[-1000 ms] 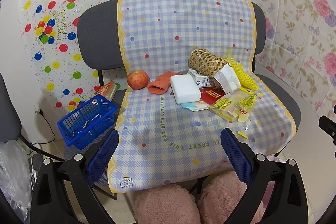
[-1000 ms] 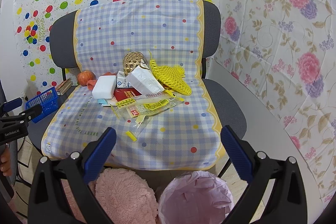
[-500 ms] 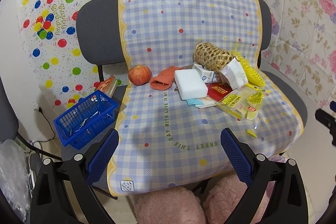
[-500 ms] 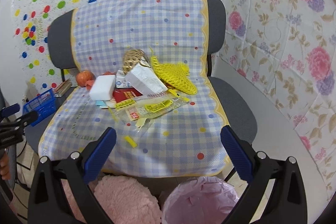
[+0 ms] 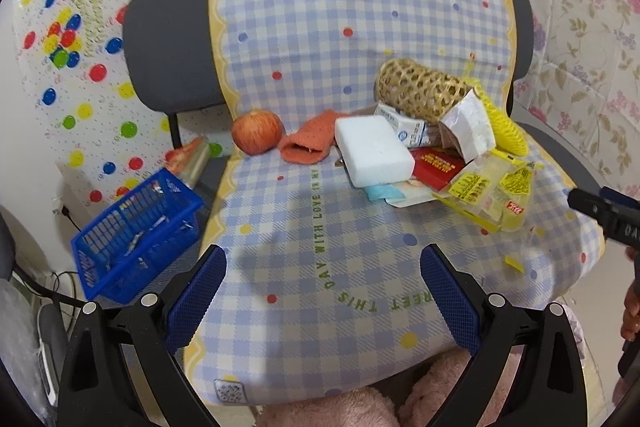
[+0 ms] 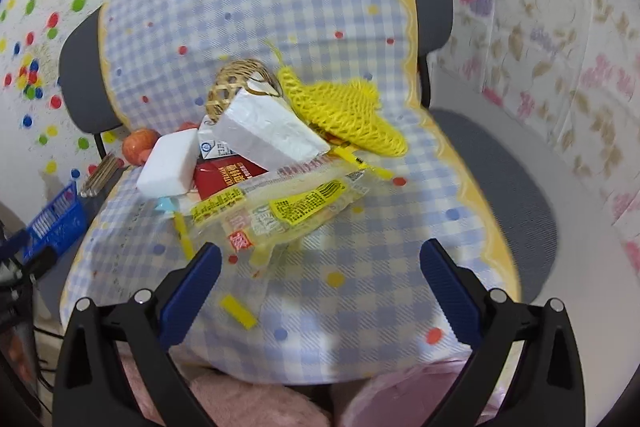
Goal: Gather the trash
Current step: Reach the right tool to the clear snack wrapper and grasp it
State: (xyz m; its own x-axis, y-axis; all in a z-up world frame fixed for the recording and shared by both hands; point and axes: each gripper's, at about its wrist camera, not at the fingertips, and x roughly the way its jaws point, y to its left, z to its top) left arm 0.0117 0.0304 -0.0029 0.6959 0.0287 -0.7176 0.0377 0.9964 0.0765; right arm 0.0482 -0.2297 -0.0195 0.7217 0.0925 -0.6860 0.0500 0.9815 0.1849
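**Grippers poised over the littered chair**

Both the left gripper (image 5: 323,285) and right gripper (image 6: 320,281) hang wide open, holding nothing, apparently lined up for a first pick. The clear wrapper (image 6: 276,211) lies nearest the right one; the pink bin (image 6: 404,401) below looks blurred.

A checked cloth (image 5: 320,211) was draped over a grey chair (image 5: 168,47). An apple (image 5: 257,137), an orange cloth (image 5: 310,143), a white foam block (image 5: 374,150) and yellow wrappers (image 5: 490,191) were seen at centre right. A blue basket (image 5: 136,227) was seen at lower left. The left gripper (image 5: 322,291) was held wide apart, empty.
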